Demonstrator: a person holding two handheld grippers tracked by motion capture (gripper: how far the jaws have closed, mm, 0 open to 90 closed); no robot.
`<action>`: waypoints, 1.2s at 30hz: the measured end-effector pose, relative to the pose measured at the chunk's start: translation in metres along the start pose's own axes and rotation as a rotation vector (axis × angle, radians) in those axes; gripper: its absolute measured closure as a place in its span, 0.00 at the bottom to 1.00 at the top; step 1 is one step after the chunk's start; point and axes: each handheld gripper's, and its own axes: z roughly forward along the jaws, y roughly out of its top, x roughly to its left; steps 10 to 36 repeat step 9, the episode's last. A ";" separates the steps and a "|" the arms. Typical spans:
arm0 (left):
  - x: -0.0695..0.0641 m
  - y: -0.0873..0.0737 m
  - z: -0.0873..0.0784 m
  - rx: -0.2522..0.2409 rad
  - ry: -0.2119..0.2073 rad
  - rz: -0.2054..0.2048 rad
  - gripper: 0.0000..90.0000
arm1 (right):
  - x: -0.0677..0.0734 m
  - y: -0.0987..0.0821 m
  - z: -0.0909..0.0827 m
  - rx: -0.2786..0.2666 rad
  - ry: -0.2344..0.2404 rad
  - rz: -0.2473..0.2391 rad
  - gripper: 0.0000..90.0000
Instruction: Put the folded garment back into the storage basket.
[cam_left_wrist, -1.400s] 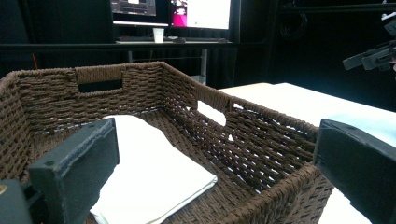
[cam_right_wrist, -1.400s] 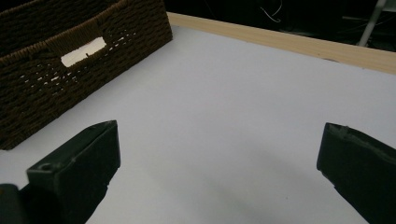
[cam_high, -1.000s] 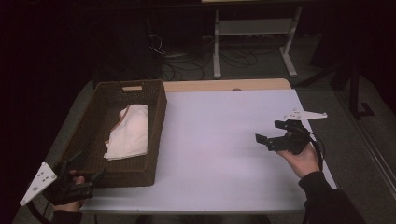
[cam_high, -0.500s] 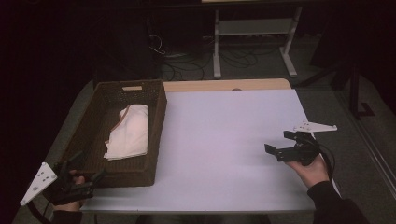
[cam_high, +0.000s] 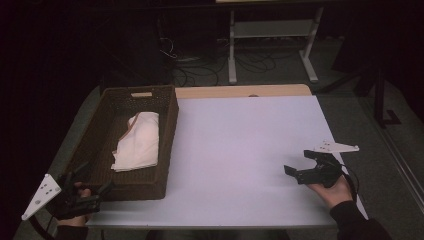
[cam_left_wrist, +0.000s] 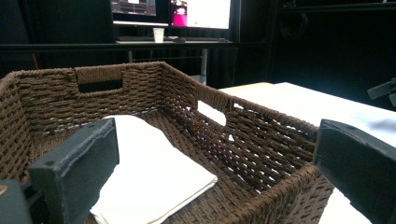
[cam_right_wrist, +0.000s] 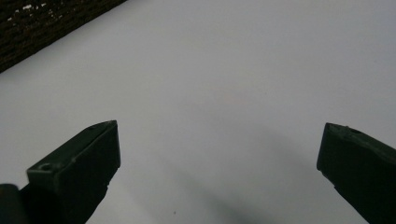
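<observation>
A dark brown woven basket (cam_high: 170, 125) stands on the left part of the white table (cam_high: 240, 145); a folded white cloth (cam_high: 139, 140) lies inside it. The left gripper view shows the basket (cam_left_wrist: 261, 140) and cloth (cam_left_wrist: 154, 177) from the near end. My left gripper (cam_high: 95, 186) is open at the basket's near left corner, nothing between its jaws. Over the table's near right part, my right gripper (cam_high: 299, 164) is open and low, pointing left. In the right gripper view its jaws stand wide apart over bare table (cam_right_wrist: 224, 93).
A wooden strip (cam_high: 240, 91) runs along the table's far edge. Beyond it are a white desk frame (cam_high: 270, 45) and cables on the floor. A corner of the basket (cam_right_wrist: 42, 23) shows at top left of the right gripper view. Monitors (cam_left_wrist: 187, 11) glow far behind.
My right gripper has moved down and toward the near right of the table, ending low over the surface. The left gripper, basket and cloth have stayed put.
</observation>
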 end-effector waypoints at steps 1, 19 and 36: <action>0.000 0.000 0.000 0.000 0.000 0.000 0.00 | 0.001 -0.002 0.000 0.007 0.002 -0.001 0.00; 0.000 0.000 0.000 -0.001 -0.002 0.004 0.00 | 0.001 -0.009 0.001 0.014 -0.009 -0.005 0.00; 0.000 0.000 0.000 -0.001 -0.002 0.004 0.00 | 0.001 -0.009 0.001 0.014 -0.009 -0.005 0.00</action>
